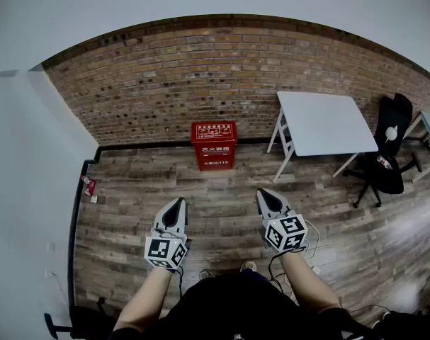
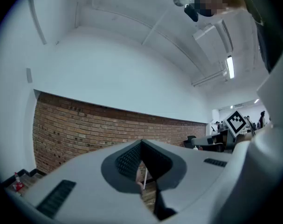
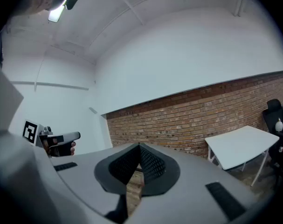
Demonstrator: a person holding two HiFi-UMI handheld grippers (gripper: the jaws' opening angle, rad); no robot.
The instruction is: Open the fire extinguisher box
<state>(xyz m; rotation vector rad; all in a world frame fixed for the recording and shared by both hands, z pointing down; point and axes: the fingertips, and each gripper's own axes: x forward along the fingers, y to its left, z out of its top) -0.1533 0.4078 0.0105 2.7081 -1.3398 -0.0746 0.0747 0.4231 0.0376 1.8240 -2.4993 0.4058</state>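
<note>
The red fire extinguisher box stands shut on the wooden floor against the brick wall, well ahead of me. My left gripper is held out low on the left, jaws shut with nothing in them. My right gripper hovers on the right, also shut and empty. Both point toward the box from a distance. In the left gripper view the left gripper has its jaws meeting at the tips, and the box is hidden behind them. In the right gripper view the right gripper is likewise shut.
A white table stands at the right by the brick wall, with a black office chair beside it. A white wall runs along the left. A small red item lies by its foot.
</note>
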